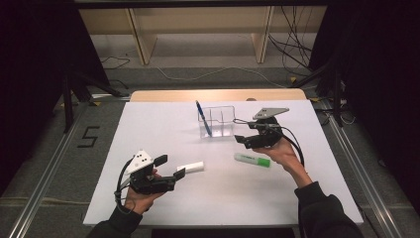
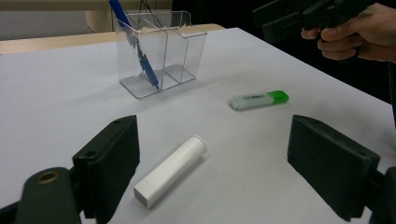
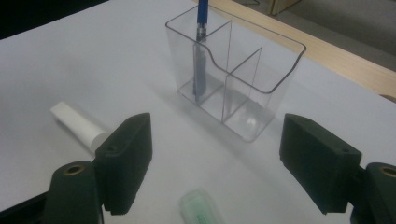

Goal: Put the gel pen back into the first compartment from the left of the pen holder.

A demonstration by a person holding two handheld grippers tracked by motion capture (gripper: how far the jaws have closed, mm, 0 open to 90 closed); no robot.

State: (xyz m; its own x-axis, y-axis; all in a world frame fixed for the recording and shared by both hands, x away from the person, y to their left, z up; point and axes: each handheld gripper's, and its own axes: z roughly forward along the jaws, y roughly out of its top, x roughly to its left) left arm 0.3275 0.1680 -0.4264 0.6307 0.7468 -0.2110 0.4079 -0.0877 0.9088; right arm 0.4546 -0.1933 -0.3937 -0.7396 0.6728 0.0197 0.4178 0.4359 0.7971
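left gripper (image 1: 172,167) low over the table (image 1: 148,129), jaws wide, nothing between them; white tube (image 1: 190,167) lies flat just ahead of its fingertips, apart from them. right gripper (image 1: 241,140) held above the table, jaws wide and empty; green highlighter (image 1: 252,159) lies flat just below and before it, untouched. clear organiser (image 1: 216,121) stands beyond, near the right gripper, a blue pen (image 1: 203,118) leaning in its left compartment. tube and highlighter lie well apart.

Both tongs, left (image 1: 169,167) and right (image 1: 242,139), are chunky black with grey three-cornered plates, trailing black cables; dark sleeves.
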